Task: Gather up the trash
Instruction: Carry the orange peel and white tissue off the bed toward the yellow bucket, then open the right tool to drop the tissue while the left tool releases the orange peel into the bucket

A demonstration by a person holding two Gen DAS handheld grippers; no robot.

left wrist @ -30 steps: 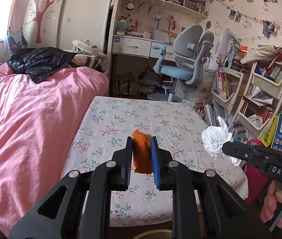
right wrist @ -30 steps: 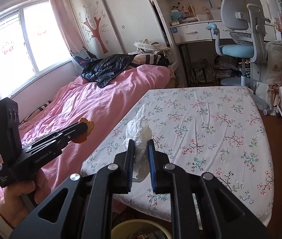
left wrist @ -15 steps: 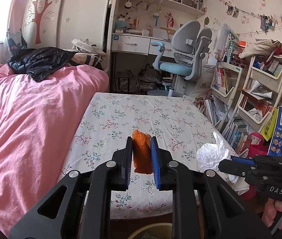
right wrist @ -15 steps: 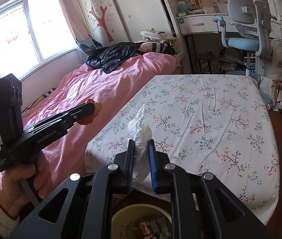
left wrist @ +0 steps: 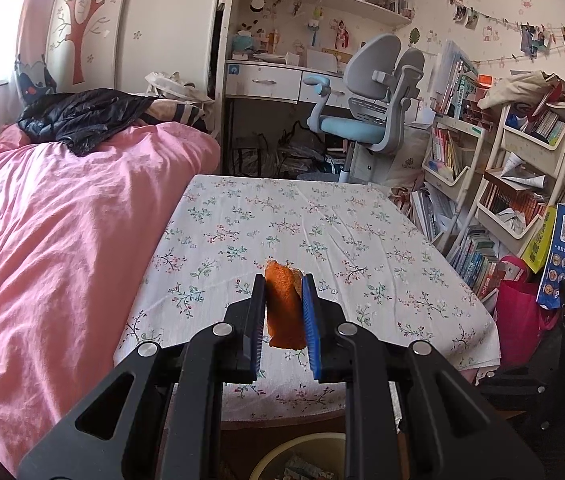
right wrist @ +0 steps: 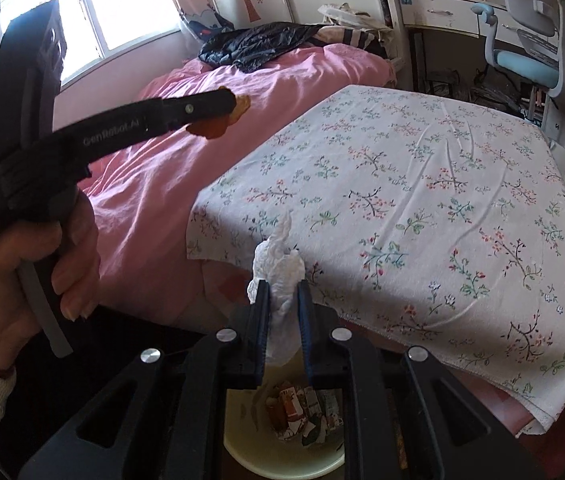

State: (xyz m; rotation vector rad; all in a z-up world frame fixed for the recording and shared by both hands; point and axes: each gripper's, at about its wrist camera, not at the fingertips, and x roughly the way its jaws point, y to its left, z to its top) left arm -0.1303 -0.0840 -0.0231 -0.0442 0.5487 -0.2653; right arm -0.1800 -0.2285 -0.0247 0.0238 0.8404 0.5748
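**A:** Grippers first: what do we see in each?

**B:** We see the left gripper (left wrist: 283, 280) closed down on an orange peel (left wrist: 284, 312), its two fingers pressing the peel's sides, the piece standing upright between them. In the right wrist view the same left gripper (right wrist: 226, 106) is held in a hand (right wrist: 38, 280) out over the pink bed cover (right wrist: 282, 80), the peel (right wrist: 218, 124) hanging at its tip.

**A:** And the right gripper?

**B:** The right gripper (right wrist: 283, 286) is closed on a crumpled white tissue (right wrist: 278, 264), which sticks up above the fingers and hangs below them.

**A:** Where do we place the bin?

**B:** A pale yellow trash bin (right wrist: 242, 452) sits on the floor directly below the right gripper, near the front edge of the table with the floral tablecloth (right wrist: 442, 200); we see scraps of paper and wrappers (right wrist: 302, 412) inside. In the left wrist view only the bin's rim (left wrist: 278, 450) shows, low between the fingers.

**A:** Background?

**B:** A grey and blue desk chair (left wrist: 366, 120) and bookshelves (left wrist: 514, 184) stand beyond the table.
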